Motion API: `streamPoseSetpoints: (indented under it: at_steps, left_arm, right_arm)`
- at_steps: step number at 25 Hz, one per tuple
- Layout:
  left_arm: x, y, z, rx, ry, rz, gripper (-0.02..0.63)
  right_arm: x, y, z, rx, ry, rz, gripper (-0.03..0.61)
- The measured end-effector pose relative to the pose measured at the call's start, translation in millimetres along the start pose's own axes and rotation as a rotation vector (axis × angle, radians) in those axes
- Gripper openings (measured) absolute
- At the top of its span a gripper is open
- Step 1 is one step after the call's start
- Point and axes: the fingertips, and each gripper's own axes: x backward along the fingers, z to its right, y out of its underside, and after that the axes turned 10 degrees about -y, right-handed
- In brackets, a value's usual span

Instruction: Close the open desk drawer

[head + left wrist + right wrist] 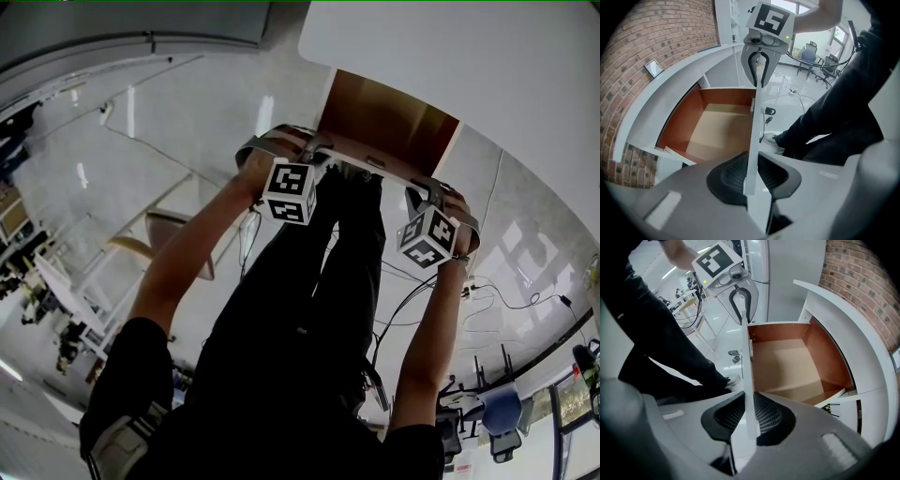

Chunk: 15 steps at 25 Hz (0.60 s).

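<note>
The left tool is clamped on the top edge of the drawer's white front panel; the thin panel stands on edge between its ribbed black pads, which press on it from both sides. The right tool grips the same panel in the same way, further along the edge, so each tool sees the other straight ahead of its own jaws, pointing down over the panel. In the head view both tools sit at the two ends of the panel, each marker cube toward the person.

The drawer is open, pulled out from under the white counter. Its brown inside lies just beyond the panel, on the side of each tool away from the person. The person's dark trouser legs are on the near side of the panel, close to both tools. A brick wall rises behind the counter.
</note>
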Motion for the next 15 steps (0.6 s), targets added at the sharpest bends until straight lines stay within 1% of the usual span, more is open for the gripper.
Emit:
streamPoseSetpoints:
  at_steps: [15]
  left_arm:
    - [-2.2,3.9,-18.1,0.003,-0.009,-0.006,0.086]
  right_arm:
    - [2.1,-6.8,15.2,0.008,-0.006,0.003,0.063]
